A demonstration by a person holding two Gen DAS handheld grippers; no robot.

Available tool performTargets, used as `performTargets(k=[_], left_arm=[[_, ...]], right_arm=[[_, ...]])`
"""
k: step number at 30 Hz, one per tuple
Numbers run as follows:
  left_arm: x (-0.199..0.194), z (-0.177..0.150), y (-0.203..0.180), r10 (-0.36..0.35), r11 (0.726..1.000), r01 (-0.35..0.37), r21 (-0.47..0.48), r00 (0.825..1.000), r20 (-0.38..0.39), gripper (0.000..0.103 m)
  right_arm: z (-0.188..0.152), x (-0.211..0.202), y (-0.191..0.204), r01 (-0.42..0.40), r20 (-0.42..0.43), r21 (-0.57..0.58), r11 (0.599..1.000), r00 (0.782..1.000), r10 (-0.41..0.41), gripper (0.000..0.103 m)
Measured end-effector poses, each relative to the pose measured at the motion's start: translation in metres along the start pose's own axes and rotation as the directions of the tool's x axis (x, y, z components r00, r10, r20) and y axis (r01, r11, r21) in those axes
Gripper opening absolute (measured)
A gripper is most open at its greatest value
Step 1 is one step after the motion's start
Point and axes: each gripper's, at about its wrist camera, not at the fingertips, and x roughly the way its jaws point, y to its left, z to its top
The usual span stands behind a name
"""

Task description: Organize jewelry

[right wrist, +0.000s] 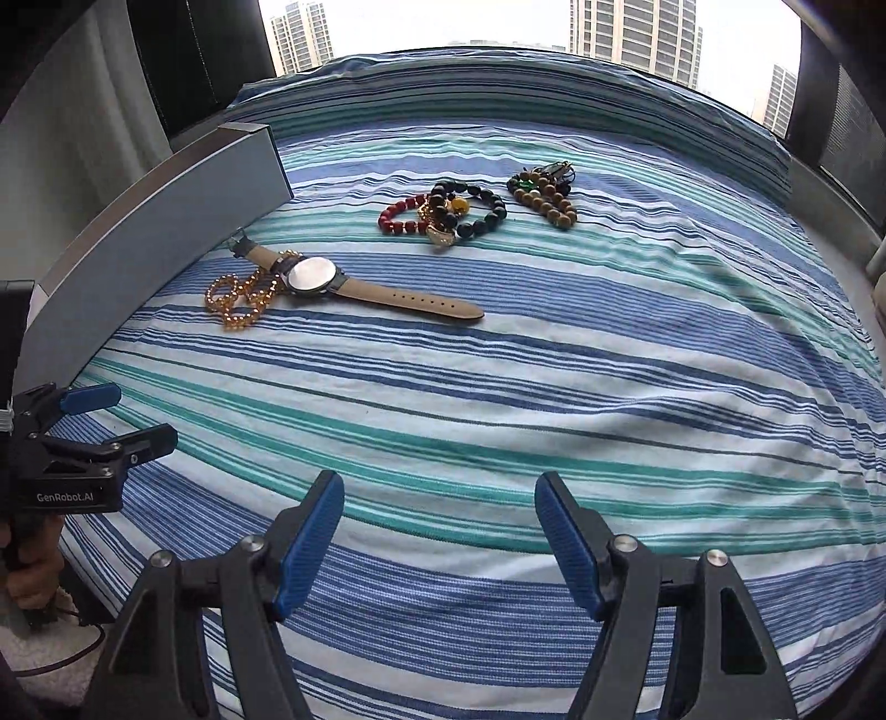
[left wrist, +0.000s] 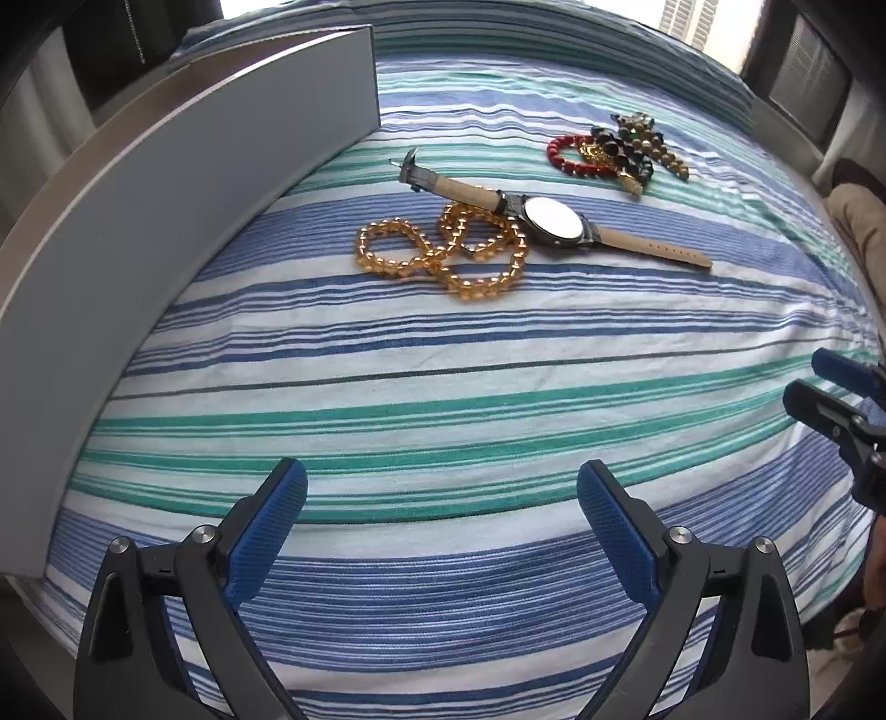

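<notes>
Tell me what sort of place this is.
Probably a bedroom in a high-rise flat. The jewelry, such as the watch, lies on a striped bedsheet over a soft, wrinkled surface like a mattress, and tall apartment towers show through the window behind it.

On the blue-and-green striped cloth (left wrist: 443, 387), a tan-strapped, white-faced wristwatch (left wrist: 554, 219) overlaps the amber bead strand (left wrist: 443, 255), beside a grey box (left wrist: 194, 183).

Watch (left wrist: 554, 220) on necklace (left wrist: 443, 255), beside box (left wrist: 183, 210)
</notes>
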Motion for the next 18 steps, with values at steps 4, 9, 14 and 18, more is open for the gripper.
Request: performTargets(k=[4,9,14,18], left_arm=[[0.002,0.000,0.000,0.018,1.000,-0.018,0.013,1.000,-0.005,0.098],[0.000,0.000,0.001,0.015,1.000,-0.015,0.008,1.000,0.002,0.098],[-0.002,-0.002,0.006,0.012,1.000,-0.012,-0.010,1.000,0.006,0.098],[0.001,-0.005,0.013,0.015,1.000,-0.015,-0.026,1.000,-0.009,0.098]], right_arm=[[0.015,0.009,0.003,-0.027,-0.024,0.000,1.000,0.999,0.027,0.073],[0.061,0.021,-0.001,-0.090,-0.075,0.001,0.996,0.993,0.090,0.073],[0.131,0.054,-0.006,-0.069,-0.069,-0.027,0.997,0.995,0.067,0.073],[0.175,0.097,-0.008,-0.066,-0.055,-0.028,0.997,0.996,0.065,0.073]])
